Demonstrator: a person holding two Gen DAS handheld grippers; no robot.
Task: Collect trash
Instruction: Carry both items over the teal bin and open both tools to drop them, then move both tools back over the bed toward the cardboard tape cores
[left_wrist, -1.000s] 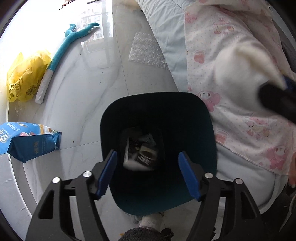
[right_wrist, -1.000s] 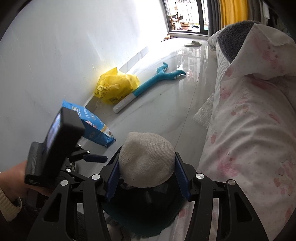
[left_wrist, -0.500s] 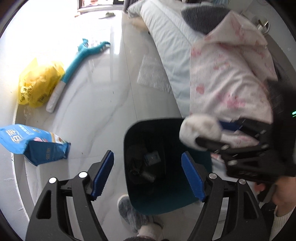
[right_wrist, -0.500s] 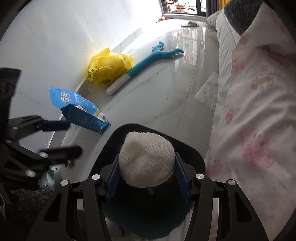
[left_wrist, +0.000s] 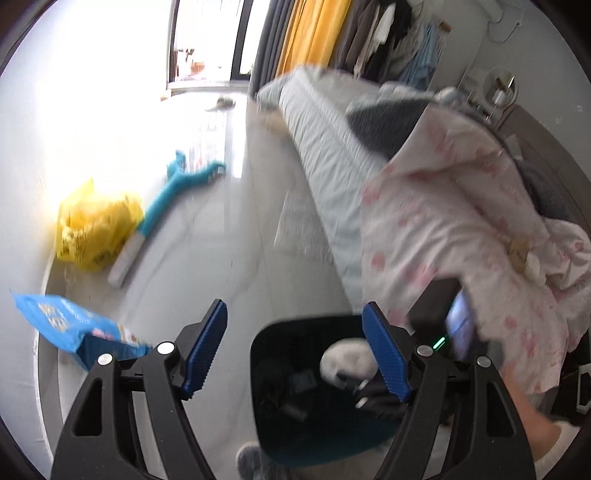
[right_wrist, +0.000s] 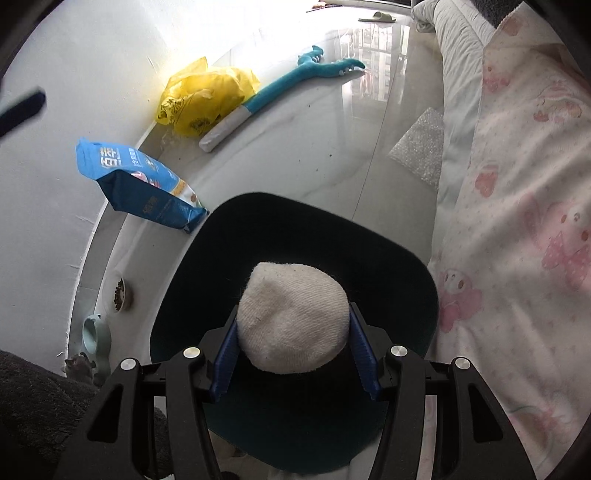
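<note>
My right gripper (right_wrist: 293, 350) is shut on a white knitted sock ball (right_wrist: 291, 317) and holds it over the mouth of the dark teal trash bin (right_wrist: 388, 258). The bin (left_wrist: 269, 417) stands on the floor beside the bed and has dark trash in it. In the left wrist view the sock ball (left_wrist: 345, 363) sits over the bin's right side, with the right gripper partly behind my finger. My left gripper (left_wrist: 295, 350) is open and empty, above the bin's left side.
A blue food bag (right_wrist: 140, 184), a yellow plastic bag (right_wrist: 207, 98) and a teal long toy (right_wrist: 291, 86) lie on the grey floor by the white wall. Pet bowls (right_wrist: 107, 314) stand by the wall. A bubble-wrap sheet (right_wrist: 421, 147) lies by the bed (right_wrist: 517, 221) on the right.
My right gripper has carried the sock ball forward and down over the bin's mouth. My left gripper has lifted and tilted up away from the bin, staying open.
</note>
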